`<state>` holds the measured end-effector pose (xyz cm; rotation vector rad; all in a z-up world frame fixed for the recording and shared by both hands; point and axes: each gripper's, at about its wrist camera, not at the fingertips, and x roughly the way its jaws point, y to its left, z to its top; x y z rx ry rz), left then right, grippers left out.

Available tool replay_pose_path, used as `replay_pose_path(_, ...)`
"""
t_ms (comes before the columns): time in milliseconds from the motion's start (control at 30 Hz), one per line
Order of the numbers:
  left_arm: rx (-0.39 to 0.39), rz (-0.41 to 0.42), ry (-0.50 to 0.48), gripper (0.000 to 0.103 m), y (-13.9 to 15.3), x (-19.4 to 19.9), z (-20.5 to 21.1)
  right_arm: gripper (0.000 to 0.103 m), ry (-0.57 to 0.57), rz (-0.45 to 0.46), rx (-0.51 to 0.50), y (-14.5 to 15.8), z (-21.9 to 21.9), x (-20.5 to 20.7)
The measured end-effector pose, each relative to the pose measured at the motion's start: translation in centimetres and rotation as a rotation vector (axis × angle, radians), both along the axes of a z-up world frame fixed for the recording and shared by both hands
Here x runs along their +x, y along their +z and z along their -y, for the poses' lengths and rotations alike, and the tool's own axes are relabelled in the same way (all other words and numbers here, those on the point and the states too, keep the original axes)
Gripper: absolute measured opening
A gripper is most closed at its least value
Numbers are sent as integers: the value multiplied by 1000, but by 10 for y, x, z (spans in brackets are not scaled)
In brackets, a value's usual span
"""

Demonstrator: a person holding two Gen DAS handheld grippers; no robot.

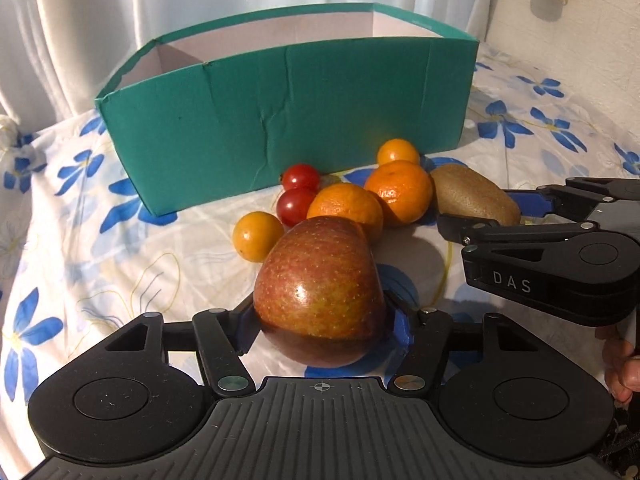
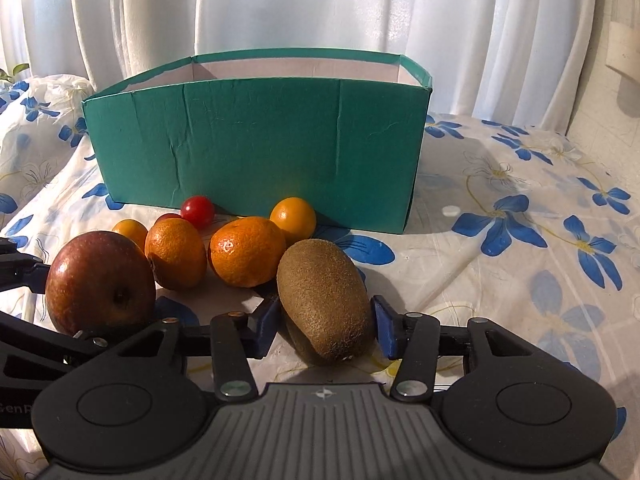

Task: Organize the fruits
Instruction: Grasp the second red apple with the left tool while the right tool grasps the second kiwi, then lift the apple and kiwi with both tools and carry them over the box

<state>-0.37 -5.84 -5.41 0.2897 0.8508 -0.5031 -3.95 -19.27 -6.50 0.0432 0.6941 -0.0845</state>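
In the left wrist view, a red apple (image 1: pixel 320 284) is seen at 6 o'clock between the fingers of the left gripper (image 1: pixel 320 320); both fingers are pressed against its sides, so it is held. The apple rests low over the flowered cloth (image 1: pixel 100 264). Just beyond it, at 12 o'clock from the apple, two mandarins (image 1: pixel 346 210) are lying side by side, with two cherry tomatoes (image 1: pixel 296 206) and two small yellow-orange fruits (image 1: pixel 258 236) clustered beside them. A kiwi (image 1: pixel 476 198) is found at 3 o'clock, between the fingers of the right gripper (image 1: pixel 472 216), which enters from the right edge. A teal box (image 1: pixel 280 120), open at the top, stands behind the fruits toward 12 o'clock.

In the right wrist view, the kiwi (image 2: pixel 326 300) is framed at 6 o'clock by the blue-padded fingers (image 2: pixel 386 330) of the right gripper (image 2: pixel 326 328), which are closed narrowly about it; whether the left pad touches cannot be told. The apple (image 2: pixel 100 282) is seen at 9 o'clock, with the left gripper's fingers (image 2: pixel 24 270) around it. The mandarins (image 2: pixel 248 250) lie between apple and kiwi, and the teal box (image 2: pixel 260 140) stands behind at 12 o'clock.
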Motion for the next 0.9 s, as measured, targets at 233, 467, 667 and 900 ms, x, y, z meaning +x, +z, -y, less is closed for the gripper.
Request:
replay_pose_path(233,-23,7,-27,67,-1,4,-1,49,-8,5,5,0,0,1)
replay_pose_path(467,-19,25,-45,66,11,1,-5,47,-31,17,7,3,0,-4)
replay_pose_path(667,-19,24,-46,65,22,-1,-11,46,-57,42,20,17,0,-13)
replay_pose_path(900,-35,72,-46,65,51,-5,-19,45,-74,92,22,41,-2,-22)
